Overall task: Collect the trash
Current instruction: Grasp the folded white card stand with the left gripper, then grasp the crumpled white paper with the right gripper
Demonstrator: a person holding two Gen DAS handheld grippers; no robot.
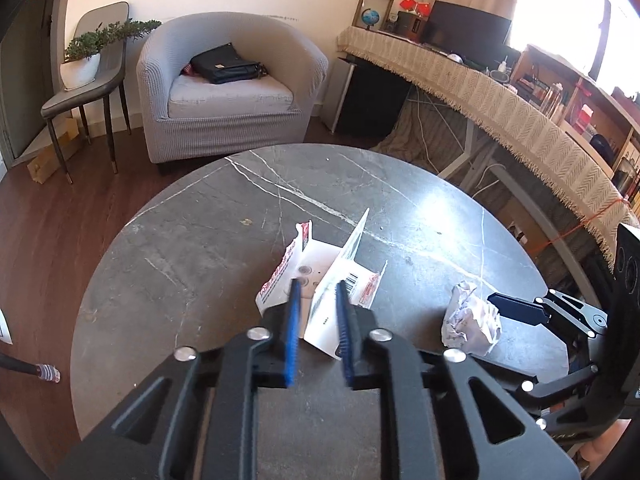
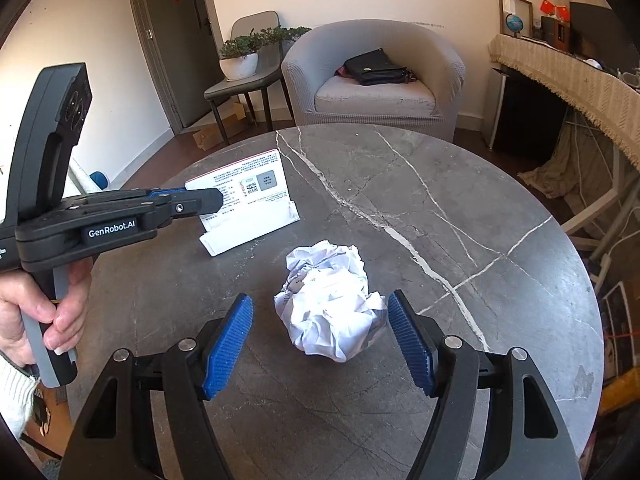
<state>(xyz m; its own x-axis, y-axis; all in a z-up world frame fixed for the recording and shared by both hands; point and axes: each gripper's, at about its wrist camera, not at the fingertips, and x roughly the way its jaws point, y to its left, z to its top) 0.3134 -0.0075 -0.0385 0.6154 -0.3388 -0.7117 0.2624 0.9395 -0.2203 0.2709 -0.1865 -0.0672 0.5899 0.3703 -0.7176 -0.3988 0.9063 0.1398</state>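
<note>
Claw work is split between two pieces of trash on the round marble tabletop (image 2: pixel 460 216). The left claw (image 1: pixel 318 286) has its blue pads drawn narrow around the upright flap of a flattened white carton (image 1: pixel 340 276), which stands a little toward the far side of the tabletop; whether the pads already press the card I cannot tell for certain, though the gap looks almost closed. The right claw (image 2: pixel 320 312) stands wide, one pad on either side of a crumpled paper ball (image 2: pixel 330 300) and apart from it, the ball lying near the front of the tabletop.

My reading is that the pick-up step is in hand: the carton is being seized, the ball is lined up but not yet gripped. Next, the right claw would need to close evenly on the soft ball, and the left to lift without the thin flap slipping out.

No bin, bag or other trash container shows in either view, so where the pieces go cannot be told.
</note>
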